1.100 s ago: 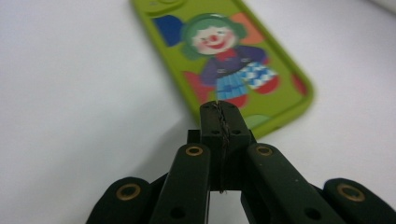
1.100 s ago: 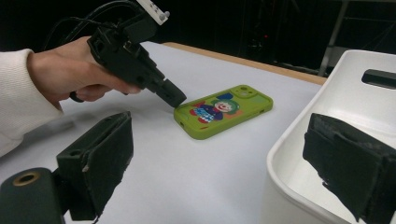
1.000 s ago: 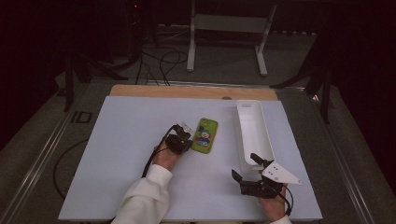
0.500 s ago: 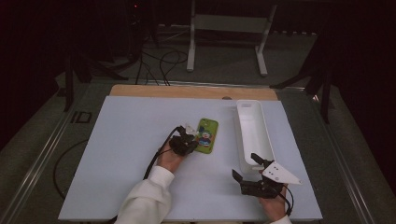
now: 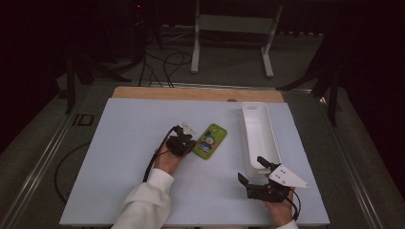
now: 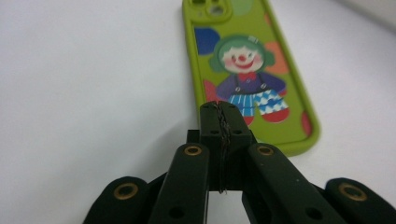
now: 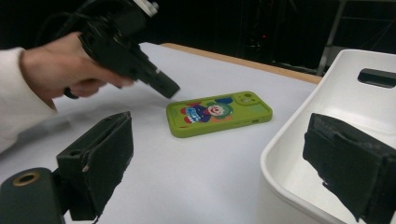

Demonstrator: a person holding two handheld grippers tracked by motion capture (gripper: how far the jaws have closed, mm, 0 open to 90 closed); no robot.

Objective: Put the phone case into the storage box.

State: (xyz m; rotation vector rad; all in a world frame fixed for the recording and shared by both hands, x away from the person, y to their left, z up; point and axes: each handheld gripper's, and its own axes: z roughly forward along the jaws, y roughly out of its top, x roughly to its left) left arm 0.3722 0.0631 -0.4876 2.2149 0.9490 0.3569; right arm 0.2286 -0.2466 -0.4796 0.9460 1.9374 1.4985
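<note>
I see a green case [image 5: 209,141] printed with a clown, flat on the counter [image 5: 124,143] left of the tray [image 5: 260,138]. My left tool [image 5: 187,141], shut and empty, has moved right to its edge; my right tool [image 5: 252,171] gapes empty.

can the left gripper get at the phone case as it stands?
Probably yes. The left gripper sits right by the phone case, bare table between them, but its fingers are shut and the case lies flat, so it would have to open first.

A green phone case [image 5: 209,141] with a clown picture lies flat, face up, on the white table
</note>
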